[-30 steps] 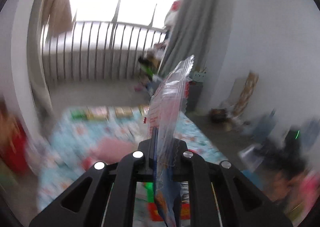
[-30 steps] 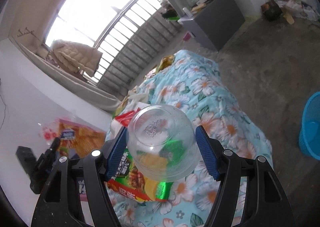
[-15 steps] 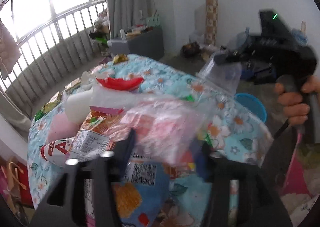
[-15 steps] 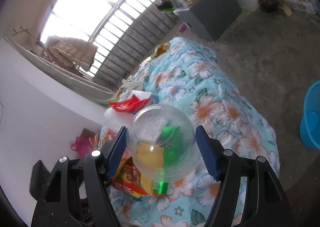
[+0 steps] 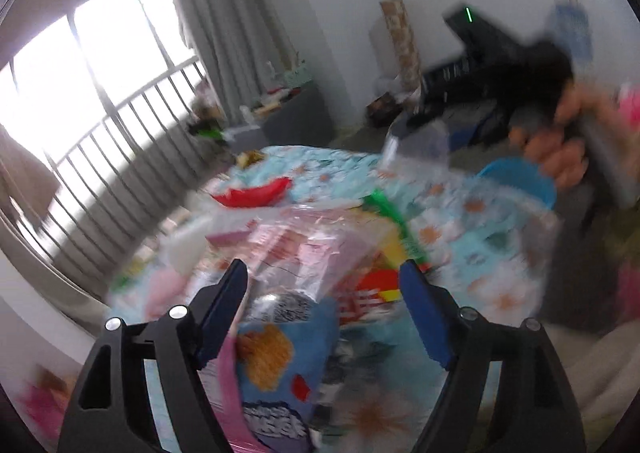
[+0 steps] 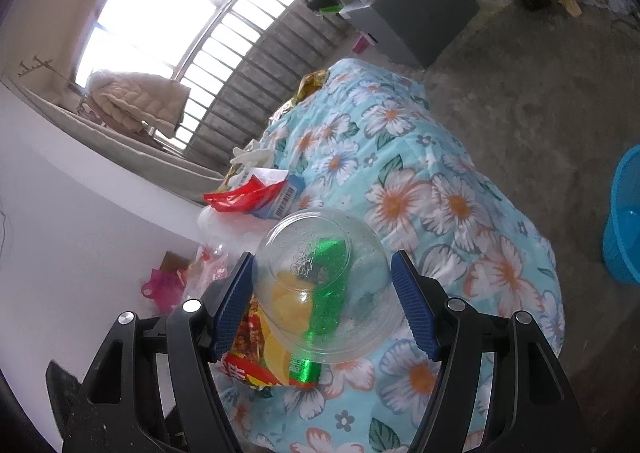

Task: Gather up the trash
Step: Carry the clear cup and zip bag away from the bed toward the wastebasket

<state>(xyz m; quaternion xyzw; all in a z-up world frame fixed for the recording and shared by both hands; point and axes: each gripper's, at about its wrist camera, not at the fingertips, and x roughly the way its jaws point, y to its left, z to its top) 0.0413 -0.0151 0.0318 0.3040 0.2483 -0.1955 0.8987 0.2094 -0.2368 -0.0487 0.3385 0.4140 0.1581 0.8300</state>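
Note:
A table under a floral cloth (image 6: 420, 193) carries a heap of snack wrappers. My left gripper (image 5: 322, 267) hovers low over that heap and its jaws are opening. A clear bag with pink print (image 5: 296, 249) lies loose between and ahead of its blue pads, which do not press on it. Under it lie a blue snack bag (image 5: 280, 357) and a red wrapper (image 5: 252, 195). My right gripper (image 6: 322, 257) is shut on a clear plastic cup (image 6: 324, 285), held bottom-forward above a red, yellow and green wrapper (image 6: 256, 365). The left view is blurred.
A blue bin (image 6: 624, 221) stands on the concrete floor right of the table. A grey cabinet (image 6: 416, 25) sits by the barred window. A pink bag (image 6: 164, 289) lies on the floor at the left wall. A person's hand (image 5: 560, 157) holds the right gripper.
My left gripper rolled and swung down to the table, opened its jaws and let go of the clear bag, which now rests on the heap. The right gripper sank a little with the cup.

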